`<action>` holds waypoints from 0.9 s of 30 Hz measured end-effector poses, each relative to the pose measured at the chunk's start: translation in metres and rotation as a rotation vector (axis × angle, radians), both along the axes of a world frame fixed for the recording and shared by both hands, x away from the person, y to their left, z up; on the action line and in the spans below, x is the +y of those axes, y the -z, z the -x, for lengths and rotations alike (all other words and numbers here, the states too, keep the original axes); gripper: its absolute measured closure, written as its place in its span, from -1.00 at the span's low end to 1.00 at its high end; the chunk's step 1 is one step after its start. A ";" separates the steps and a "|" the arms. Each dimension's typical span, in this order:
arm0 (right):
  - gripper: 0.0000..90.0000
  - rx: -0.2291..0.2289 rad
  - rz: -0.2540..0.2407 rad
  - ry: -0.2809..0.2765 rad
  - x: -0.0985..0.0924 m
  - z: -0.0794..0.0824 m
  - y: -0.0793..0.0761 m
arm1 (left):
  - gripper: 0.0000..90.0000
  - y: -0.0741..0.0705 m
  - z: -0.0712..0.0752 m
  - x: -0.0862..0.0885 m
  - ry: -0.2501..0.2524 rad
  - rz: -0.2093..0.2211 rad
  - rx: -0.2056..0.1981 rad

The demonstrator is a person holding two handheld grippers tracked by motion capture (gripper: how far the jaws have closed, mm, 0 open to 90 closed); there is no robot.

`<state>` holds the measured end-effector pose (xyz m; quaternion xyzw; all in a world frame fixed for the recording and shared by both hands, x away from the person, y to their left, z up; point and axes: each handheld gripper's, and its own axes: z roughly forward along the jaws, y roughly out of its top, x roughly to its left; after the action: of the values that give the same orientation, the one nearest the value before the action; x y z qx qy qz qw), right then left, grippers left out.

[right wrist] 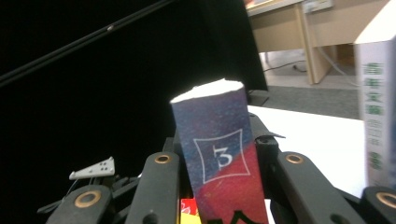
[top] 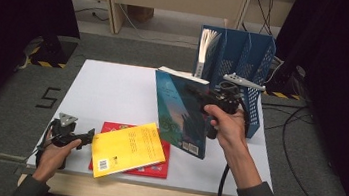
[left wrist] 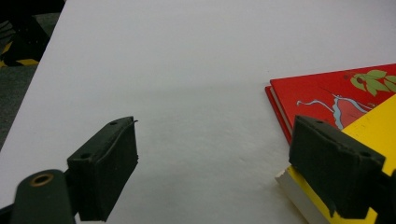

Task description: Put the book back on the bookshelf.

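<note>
Above the table (top: 113, 90), blue book (top: 181, 111) clamped in right gripper (top: 212, 100), left gripper (top: 88, 135) agape

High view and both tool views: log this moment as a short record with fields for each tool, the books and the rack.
right tool: shut on the teal book, held raised and tilted above the table
left tool: open, low over the table beside the yellow book
yellow book: lies on the red book
blue file rack: at the table's far right, one book standing in it
</note>
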<state>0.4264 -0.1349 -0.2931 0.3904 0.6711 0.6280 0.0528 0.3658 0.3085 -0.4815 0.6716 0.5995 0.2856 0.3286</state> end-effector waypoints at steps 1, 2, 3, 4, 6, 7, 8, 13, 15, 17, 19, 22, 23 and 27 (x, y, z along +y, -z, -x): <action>0.59 0.002 -0.003 -0.005 -0.002 0.000 -0.001 | -0.67 0.000 0.000 0.000 -0.001 0.002 0.001; 0.59 0.010 -0.011 0.008 -0.005 0.000 -0.002 | -0.67 0.000 0.000 0.001 -0.004 0.002 0.003; 0.59 0.007 -0.018 0.011 -0.008 -0.001 -0.004 | -0.67 0.001 -0.001 0.002 -0.005 0.002 0.001; 0.59 0.006 -0.028 0.022 -0.011 -0.001 -0.006 | -0.67 0.001 -0.001 0.002 -0.008 0.005 0.001; 0.59 -0.007 -0.039 0.033 -0.018 -0.001 -0.012 | -0.67 0.001 -0.002 0.004 -0.017 0.003 0.001; 0.59 -0.016 -0.041 0.044 -0.021 0.000 -0.016 | -0.67 0.002 -0.002 0.005 -0.021 0.002 0.002; 0.59 -0.025 -0.040 0.050 -0.024 0.000 -0.020 | -0.67 0.002 -0.003 0.007 -0.027 -0.002 0.006; 0.59 -0.045 -0.034 0.108 -0.043 0.001 -0.039 | -0.67 0.005 -0.006 0.012 -0.039 -0.008 0.019; 0.59 -0.048 -0.043 0.136 -0.052 0.001 -0.045 | -0.67 0.007 -0.008 0.013 -0.045 -0.015 0.027; 0.59 -0.052 -0.052 0.159 -0.061 0.001 -0.050 | -0.67 0.008 -0.009 0.015 -0.051 -0.020 0.031; 0.59 -0.059 -0.066 0.194 -0.071 0.000 -0.055 | -0.67 0.009 -0.010 0.017 -0.056 -0.022 0.037; 0.59 -0.070 -0.065 0.246 -0.087 -0.002 -0.063 | -0.67 0.012 -0.011 0.017 -0.052 -0.033 0.045; 0.59 -0.070 -0.066 0.262 -0.092 -0.003 -0.066 | -0.67 0.012 -0.011 0.017 -0.048 -0.035 0.050; 0.59 -0.066 -0.056 0.326 -0.109 -0.011 -0.072 | -0.67 0.014 -0.012 0.015 -0.039 -0.046 0.055</action>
<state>0.4371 -0.2441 -0.2215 0.4749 0.5790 0.6418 0.1652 0.3774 0.3237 -0.4950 0.6747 0.6146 0.2872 0.2908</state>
